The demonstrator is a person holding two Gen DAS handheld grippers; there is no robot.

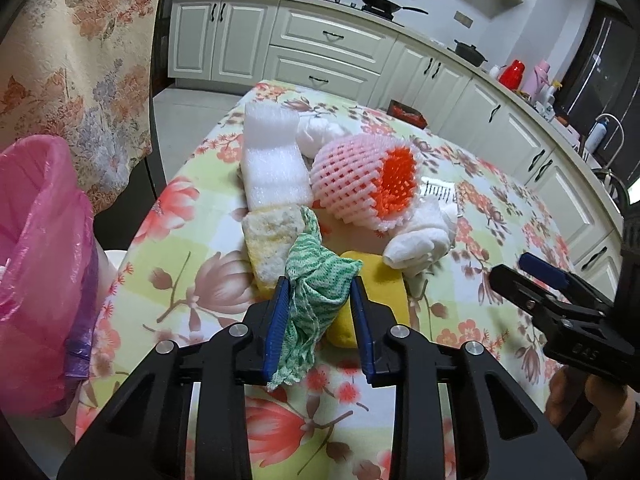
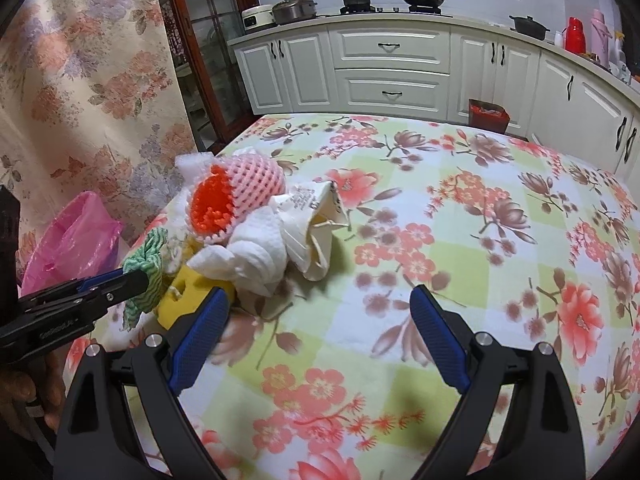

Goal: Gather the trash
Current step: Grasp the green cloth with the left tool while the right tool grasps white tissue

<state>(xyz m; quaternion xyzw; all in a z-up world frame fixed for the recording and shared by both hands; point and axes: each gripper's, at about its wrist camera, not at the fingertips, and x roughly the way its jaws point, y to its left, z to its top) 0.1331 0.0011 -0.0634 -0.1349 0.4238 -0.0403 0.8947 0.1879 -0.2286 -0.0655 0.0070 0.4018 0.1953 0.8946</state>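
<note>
My left gripper (image 1: 320,284) is shut on a green-and-white mesh cloth (image 1: 316,280), held just above the floral table (image 1: 192,184); the cloth also shows in the right wrist view (image 2: 148,264). Behind it lies a pile: a yellow sponge (image 1: 376,292), a worn sponge (image 1: 272,236), a white foam block (image 1: 272,164), a pink fruit net with orange inside (image 1: 360,180) and crumpled white tissue (image 1: 424,240). My right gripper (image 2: 320,300) is open and empty over the table, right of the pile. A bin with a pink bag (image 1: 36,256) stands at the left.
A crumpled white paper wrapper (image 2: 320,220) lies beside the tissue (image 2: 256,256). A floral curtain (image 2: 80,80) hangs at the left. White kitchen cabinets (image 2: 388,68) with pots on the counter stand beyond the table. A small dark red bin (image 2: 488,114) stands behind the far table edge.
</note>
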